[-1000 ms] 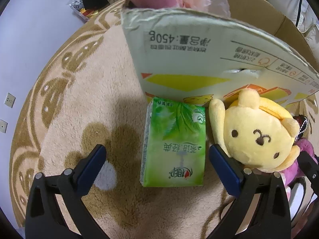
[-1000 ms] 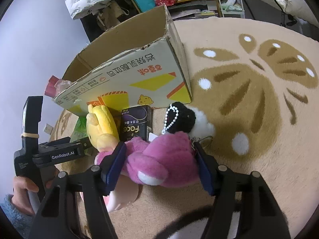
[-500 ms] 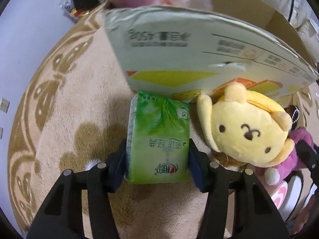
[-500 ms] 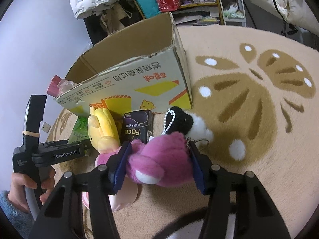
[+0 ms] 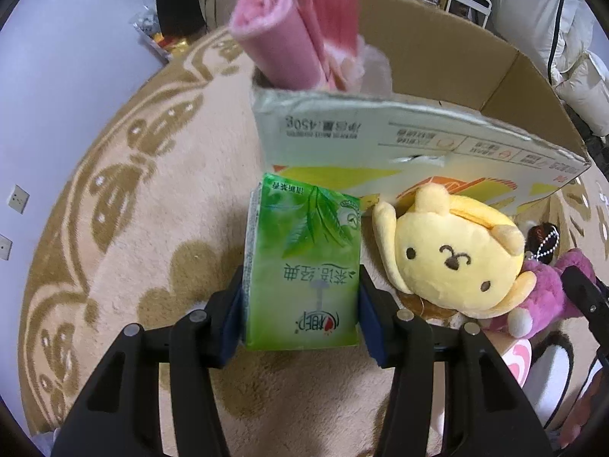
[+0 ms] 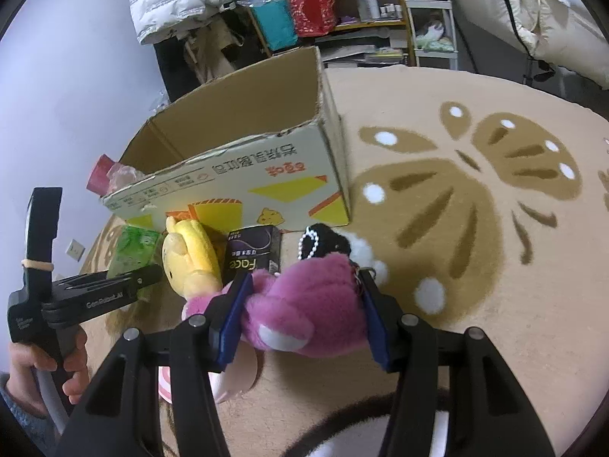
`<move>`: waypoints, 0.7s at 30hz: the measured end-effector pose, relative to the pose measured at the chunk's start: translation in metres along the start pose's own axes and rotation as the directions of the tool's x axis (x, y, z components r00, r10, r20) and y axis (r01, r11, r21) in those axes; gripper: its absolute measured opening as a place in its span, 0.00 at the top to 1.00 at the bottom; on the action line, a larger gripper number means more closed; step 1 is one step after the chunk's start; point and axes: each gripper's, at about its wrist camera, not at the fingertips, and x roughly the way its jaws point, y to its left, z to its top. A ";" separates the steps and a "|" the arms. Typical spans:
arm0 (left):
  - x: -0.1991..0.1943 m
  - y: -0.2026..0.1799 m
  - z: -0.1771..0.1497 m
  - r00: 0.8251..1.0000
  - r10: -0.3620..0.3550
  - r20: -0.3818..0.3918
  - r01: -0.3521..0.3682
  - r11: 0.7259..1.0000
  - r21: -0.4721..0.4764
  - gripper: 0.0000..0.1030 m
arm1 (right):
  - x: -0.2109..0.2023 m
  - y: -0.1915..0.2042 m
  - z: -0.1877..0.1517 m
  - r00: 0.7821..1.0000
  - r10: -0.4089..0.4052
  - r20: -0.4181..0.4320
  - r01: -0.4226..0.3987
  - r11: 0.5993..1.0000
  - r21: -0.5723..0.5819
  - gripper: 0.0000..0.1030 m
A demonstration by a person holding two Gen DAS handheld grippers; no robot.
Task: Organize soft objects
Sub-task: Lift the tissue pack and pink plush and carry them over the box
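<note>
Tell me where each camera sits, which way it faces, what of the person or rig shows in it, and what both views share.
Left wrist: on the left gripper, looking along its fingers at the green tissue pack it clamps; only its own fingers and an edge of the other gripper show.
Right wrist: on the right gripper, looking over the pink plush it clamps; the person's left hand shows.
Shared: cardboard box, yellow plush, tissue pack, pink plush, rug.
</note>
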 end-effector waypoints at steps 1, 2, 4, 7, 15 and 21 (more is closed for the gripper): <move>-0.004 0.001 -0.002 1.000 0.011 0.009 -0.011 1.000 0.000 0.51 | -0.003 -0.001 0.000 1.000 -0.003 0.007 0.003 1.000 0.001 0.44; -0.007 0.001 -0.001 1.000 0.017 0.015 -0.017 1.000 0.000 0.51 | -0.005 -0.002 0.000 1.000 -0.006 0.014 0.006 1.000 0.000 0.44; -0.016 0.003 -0.004 0.999 0.032 0.038 -0.032 0.999 -0.002 0.51 | -0.012 -0.002 0.001 0.999 -0.011 0.041 0.011 1.000 0.000 0.44; -0.037 0.000 0.002 0.994 0.058 0.093 -0.058 0.998 -0.009 0.51 | -0.026 -0.003 0.004 0.996 -0.013 0.089 0.013 1.000 0.001 0.44; -0.090 0.007 0.007 0.957 0.091 0.275 -0.085 0.996 -0.033 0.51 | -0.051 0.003 0.010 0.984 -0.009 0.176 0.012 1.000 -0.016 0.44; -0.123 0.014 0.015 0.917 0.093 0.388 -0.071 0.995 -0.071 0.51 | -0.063 0.002 0.019 0.975 0.016 0.224 -0.016 1.000 0.001 0.44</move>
